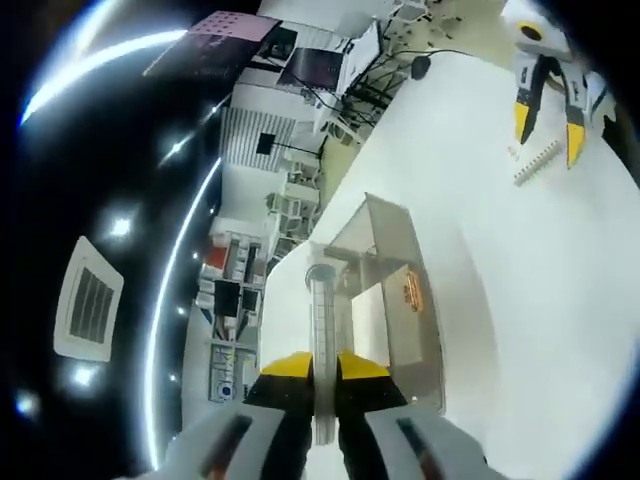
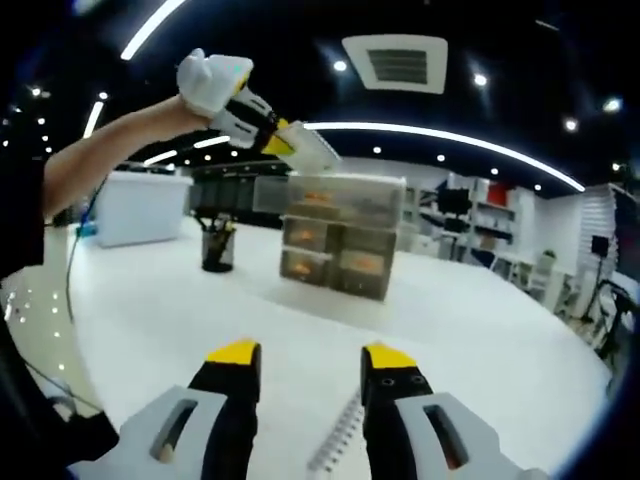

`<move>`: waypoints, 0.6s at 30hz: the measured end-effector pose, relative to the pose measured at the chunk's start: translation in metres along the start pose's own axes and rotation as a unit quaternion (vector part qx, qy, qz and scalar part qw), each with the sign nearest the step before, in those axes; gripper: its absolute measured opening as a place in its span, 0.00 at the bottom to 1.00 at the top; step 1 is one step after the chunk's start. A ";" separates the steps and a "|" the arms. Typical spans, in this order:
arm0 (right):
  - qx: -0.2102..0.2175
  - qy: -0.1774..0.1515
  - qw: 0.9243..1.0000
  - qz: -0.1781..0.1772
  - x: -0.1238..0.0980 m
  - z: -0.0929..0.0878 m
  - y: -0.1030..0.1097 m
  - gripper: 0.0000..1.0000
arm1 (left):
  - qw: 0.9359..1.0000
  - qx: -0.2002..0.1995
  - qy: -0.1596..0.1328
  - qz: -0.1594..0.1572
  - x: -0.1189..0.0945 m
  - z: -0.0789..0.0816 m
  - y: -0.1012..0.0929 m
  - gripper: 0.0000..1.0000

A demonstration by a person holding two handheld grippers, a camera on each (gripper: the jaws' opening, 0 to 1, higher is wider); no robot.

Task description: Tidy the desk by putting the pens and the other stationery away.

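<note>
A clear ruler (image 1: 321,340) is clamped in the left gripper (image 1: 324,368) above the organizer (image 2: 340,235); if tilted, it could miss the top compartment. A second ruler (image 2: 338,440) lies between the spread jaws of the right gripper (image 2: 312,362), ungripped.

We see a bright white desk (image 2: 470,330) under a dark ceiling, lit by long curved light strips (image 2: 450,140) and small spots that glare and smear in the left gripper view (image 1: 150,45). Shadows on the desk are faint and soft. The fisheye bends straight lines hard toward the edges, and the near jaws look soft and slightly blurred in both views.
</note>
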State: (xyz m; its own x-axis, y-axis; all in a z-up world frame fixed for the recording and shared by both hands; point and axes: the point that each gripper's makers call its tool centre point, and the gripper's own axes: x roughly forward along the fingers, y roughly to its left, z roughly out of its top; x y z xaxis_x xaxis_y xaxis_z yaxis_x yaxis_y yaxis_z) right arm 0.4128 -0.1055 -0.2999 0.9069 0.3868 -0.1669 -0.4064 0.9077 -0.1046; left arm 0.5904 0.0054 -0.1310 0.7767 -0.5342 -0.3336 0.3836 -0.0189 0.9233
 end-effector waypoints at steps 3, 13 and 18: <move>0.001 0.002 1.000 -0.001 0.000 -0.002 -0.002 0.37 | 1.000 -0.010 0.003 -0.017 0.008 -0.002 -0.003 0.07; 0.004 0.003 1.000 -0.006 -0.002 -0.004 -0.010 0.37 | 0.998 -0.021 0.022 -0.059 0.037 -0.001 -0.012 0.07; 0.008 0.006 1.000 -0.010 -0.004 -0.008 -0.015 0.37 | 0.997 -0.012 0.035 -0.066 0.050 -0.001 -0.012 0.07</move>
State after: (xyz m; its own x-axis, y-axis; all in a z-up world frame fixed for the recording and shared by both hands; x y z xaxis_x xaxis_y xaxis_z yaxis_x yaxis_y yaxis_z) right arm 0.4142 -0.1221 -0.3050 0.9131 0.3672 -0.1774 -0.3870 0.9173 -0.0932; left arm 0.6248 -0.0204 -0.1584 0.7516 -0.4676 -0.4653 0.4957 -0.0650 0.8661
